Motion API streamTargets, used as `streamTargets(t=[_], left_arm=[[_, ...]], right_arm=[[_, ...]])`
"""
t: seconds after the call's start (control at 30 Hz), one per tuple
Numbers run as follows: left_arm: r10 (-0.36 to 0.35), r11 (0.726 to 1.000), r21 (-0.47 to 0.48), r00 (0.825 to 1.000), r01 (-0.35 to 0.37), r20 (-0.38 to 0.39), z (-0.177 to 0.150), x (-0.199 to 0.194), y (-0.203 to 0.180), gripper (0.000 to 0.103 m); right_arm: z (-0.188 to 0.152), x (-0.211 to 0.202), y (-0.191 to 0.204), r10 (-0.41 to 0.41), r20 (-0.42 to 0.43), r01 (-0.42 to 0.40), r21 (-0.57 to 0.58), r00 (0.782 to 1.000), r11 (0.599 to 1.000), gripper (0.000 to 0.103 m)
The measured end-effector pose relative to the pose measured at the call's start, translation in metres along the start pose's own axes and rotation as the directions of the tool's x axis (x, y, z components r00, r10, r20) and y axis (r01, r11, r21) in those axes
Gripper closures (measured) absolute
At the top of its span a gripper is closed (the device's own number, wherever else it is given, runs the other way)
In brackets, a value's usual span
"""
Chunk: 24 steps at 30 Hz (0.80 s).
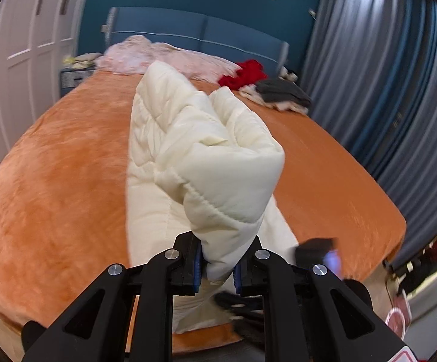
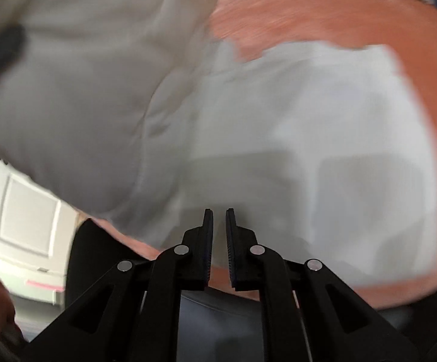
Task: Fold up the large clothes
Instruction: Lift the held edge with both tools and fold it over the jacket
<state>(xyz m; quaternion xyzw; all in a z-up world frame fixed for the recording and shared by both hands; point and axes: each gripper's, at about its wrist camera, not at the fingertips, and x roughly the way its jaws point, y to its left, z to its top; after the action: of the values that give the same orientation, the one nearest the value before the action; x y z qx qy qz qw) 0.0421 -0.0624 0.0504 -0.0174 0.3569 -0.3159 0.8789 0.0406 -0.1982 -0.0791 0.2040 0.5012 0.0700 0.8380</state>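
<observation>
the left gripper [image 1: 218,267] is pinching a bunched fold of the cream quilted jacket [image 1: 188,138], lifting it off the orange bedspread [image 1: 52,181] while the rest is trailing away ahead of the fingers. the right gripper [image 2: 219,241] is hovering over the jacket's flat part, its jaws nearly pressed together, gripping nothing.
</observation>
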Motion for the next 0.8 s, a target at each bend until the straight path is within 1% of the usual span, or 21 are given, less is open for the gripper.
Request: streamTargets(t=[0.07,0.17,0.2,0.23,0.27,0.3,0.4,0.47,0.5,0.53,0.57,0.63,0.67,0.7,0.73,0.8], left_arm=[[-0.015,1.0,0.025,0.999,0.016,-0.035,-0.003,0.018,-0.017,0.091],[-0.022,0.998,0.052,0.995,0.027,-0.095,-0.013,0.043,-0.035,0.091],[-0.018,0.998,0.064,0.992,0.026,-0.127,-0.018,0.057,-0.042,0.091],[-0.016,0.997,0.069,0.989,0.027,-0.148,-0.022,0.065,-0.046,0.091],[-0.011,0.997,0.076,0.985,0.025,-0.175,-0.029,0.077,-0.052,0.091],[-0.007,0.997,0.077,0.983,0.022,-0.184,-0.034,0.084,-0.055,0.09],[0.023,0.995,0.098,0.98,-0.003,-0.2,-0.044,0.097,-0.063,0.088],[0.027,0.995,0.104,0.978,-0.006,-0.209,-0.051,0.098,-0.066,0.087],[0.027,0.995,0.101,0.978,-0.006,-0.208,-0.053,0.096,-0.066,0.084],[0.025,0.995,0.098,0.979,-0.005,-0.204,-0.053,0.092,-0.066,0.08],[0.019,0.995,0.097,0.979,0.0,-0.201,-0.053,0.087,-0.065,0.077],[0.009,0.996,0.092,0.98,0.009,-0.198,-0.05,0.075,-0.064,0.067],[0.001,0.996,0.084,0.981,0.016,-0.193,-0.048,0.068,-0.061,0.063],[-0.01,0.997,0.071,0.983,0.023,-0.186,-0.045,0.058,-0.057,0.053],[-0.025,0.998,0.045,0.985,0.034,-0.173,-0.042,0.046,-0.051,0.045],[-0.052,0.999,-0.011,0.988,0.051,-0.143,-0.038,0.024,-0.039,0.043]], right_arm=[[-0.007,-0.028,-0.03,-0.059,0.026,0.058,0.047,0.998,0.997,0.094],[-0.015,-0.054,-0.055,-0.143,0.052,0.139,0.068,0.988,0.988,0.093],[-0.018,-0.063,-0.065,-0.168,0.058,0.163,0.078,0.984,0.983,0.092],[-0.022,-0.067,-0.068,-0.182,0.061,0.176,0.086,0.981,0.981,0.088],[-0.024,-0.072,-0.074,-0.196,0.065,0.189,0.095,0.979,0.977,0.087],[-0.024,-0.075,-0.08,-0.205,0.068,0.197,0.105,0.976,0.975,0.086],[-0.03,-0.089,-0.092,-0.222,0.076,0.211,0.131,0.972,0.969,0.086],[-0.032,-0.093,-0.089,-0.234,0.087,0.222,0.132,0.968,0.966,0.086],[-0.029,-0.097,-0.089,-0.237,0.098,0.224,0.131,0.966,0.966,0.086],[-0.025,-0.102,-0.089,-0.239,0.106,0.224,0.131,0.965,0.966,0.083],[-0.022,-0.107,-0.086,-0.239,0.121,0.223,0.13,0.964,0.966,0.081],[-0.005,-0.122,-0.077,-0.23,0.171,0.213,0.112,0.958,0.971,0.068],[0.0,-0.127,-0.074,-0.228,0.193,0.211,0.103,0.954,0.972,0.066],[0.006,-0.134,-0.069,-0.223,0.216,0.207,0.094,0.951,0.974,0.061],[0.015,-0.143,-0.061,-0.209,0.245,0.193,0.084,0.947,0.977,0.054],[0.03,-0.151,-0.045,-0.169,0.279,0.156,0.067,0.945,0.985,0.047]])
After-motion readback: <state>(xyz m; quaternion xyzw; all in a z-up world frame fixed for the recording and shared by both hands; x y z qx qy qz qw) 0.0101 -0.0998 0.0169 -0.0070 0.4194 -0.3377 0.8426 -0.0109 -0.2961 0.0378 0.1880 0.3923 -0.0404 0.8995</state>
